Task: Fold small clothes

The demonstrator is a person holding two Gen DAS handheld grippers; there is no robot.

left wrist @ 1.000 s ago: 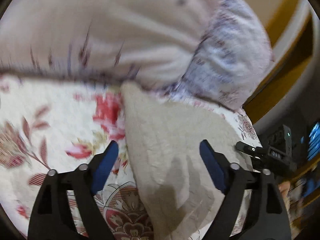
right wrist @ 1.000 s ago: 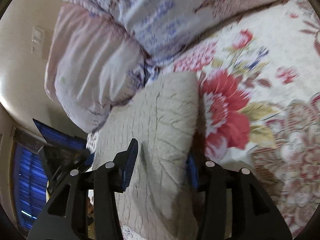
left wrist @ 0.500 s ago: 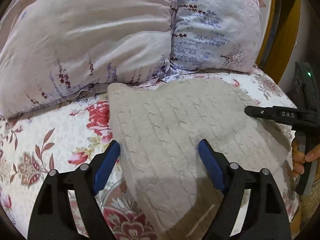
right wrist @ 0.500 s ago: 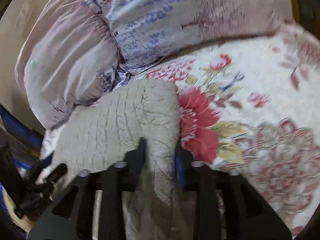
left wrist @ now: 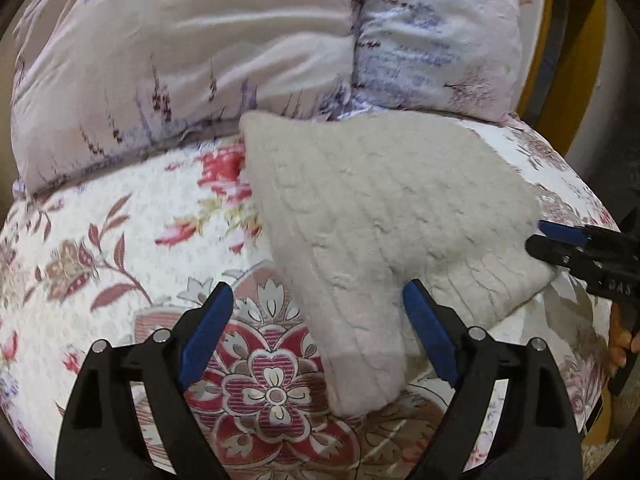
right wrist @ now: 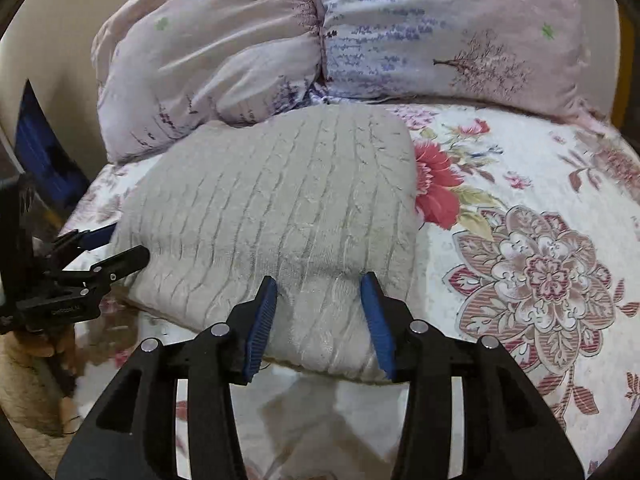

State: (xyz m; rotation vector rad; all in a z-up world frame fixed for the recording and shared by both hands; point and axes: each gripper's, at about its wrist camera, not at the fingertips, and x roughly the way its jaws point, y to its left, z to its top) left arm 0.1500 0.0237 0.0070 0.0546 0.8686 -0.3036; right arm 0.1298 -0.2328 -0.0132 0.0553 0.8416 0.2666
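A beige cable-knit garment (left wrist: 380, 216) lies folded on the floral bedspread (left wrist: 120, 248); it also shows in the right wrist view (right wrist: 280, 204). My left gripper (left wrist: 316, 332) is open, its blue pads on either side of the garment's narrow near end, not clamped. My right gripper (right wrist: 318, 320) is open over the garment's near edge, which bulges between the pads. The right gripper shows at the right edge of the left wrist view (left wrist: 560, 240), and the left gripper shows at the left edge of the right wrist view (right wrist: 100, 256).
Two floral pillows (left wrist: 200, 60) (right wrist: 440, 32) lie against the headboard just beyond the garment. The bed's edge drops off on the garment's far side (left wrist: 592, 208). A dark device with a blue screen (right wrist: 36, 152) stands beside the bed.
My right gripper has opened from a pinch on the garment. Both cameras have pulled back and steadied, and the garment has settled flat on the bed.
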